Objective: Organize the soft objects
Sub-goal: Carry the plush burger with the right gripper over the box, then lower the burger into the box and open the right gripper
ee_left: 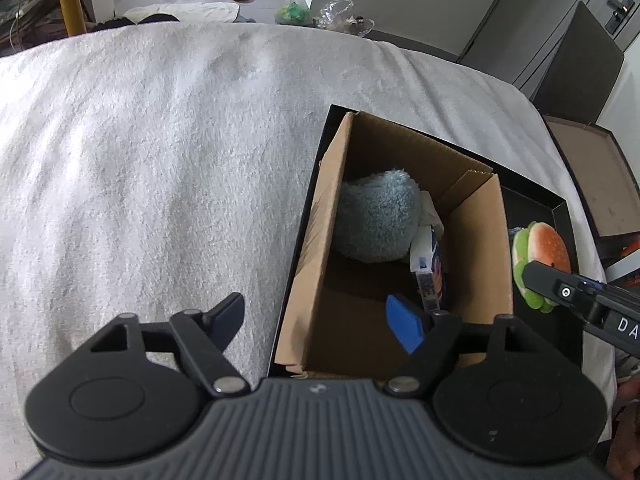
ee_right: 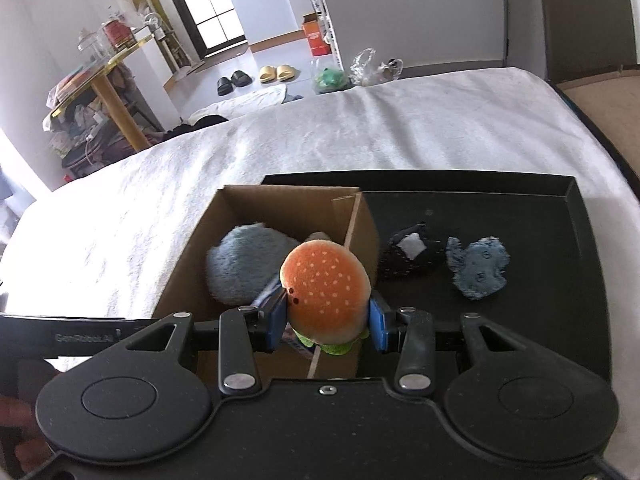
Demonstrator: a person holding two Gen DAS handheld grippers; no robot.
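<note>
My right gripper (ee_right: 327, 322) is shut on a plush hamburger (ee_right: 325, 288) with an orange bun and green lettuce, held above the right wall of an open cardboard box (ee_right: 192, 256). The hamburger also shows in the left wrist view (ee_left: 540, 260). Inside the box lie a fluffy blue-grey plush (ee_left: 376, 216) and a white and blue packet (ee_left: 428, 268). My left gripper (ee_left: 320, 320) is open and empty over the box's near left wall (ee_left: 316, 248). A dark cloth toy (ee_right: 408, 256) and a blue fabric piece (ee_right: 478, 268) lie on the black tray (ee_right: 520, 320).
The tray and box rest on a bed with a white fuzzy cover (ee_left: 160, 160). Beyond the bed are slippers (ee_right: 256, 76), plastic bags (ee_right: 352, 70) and a cluttered table (ee_right: 100, 80). A brown box lid (ee_left: 600, 184) sits off the bed's right edge.
</note>
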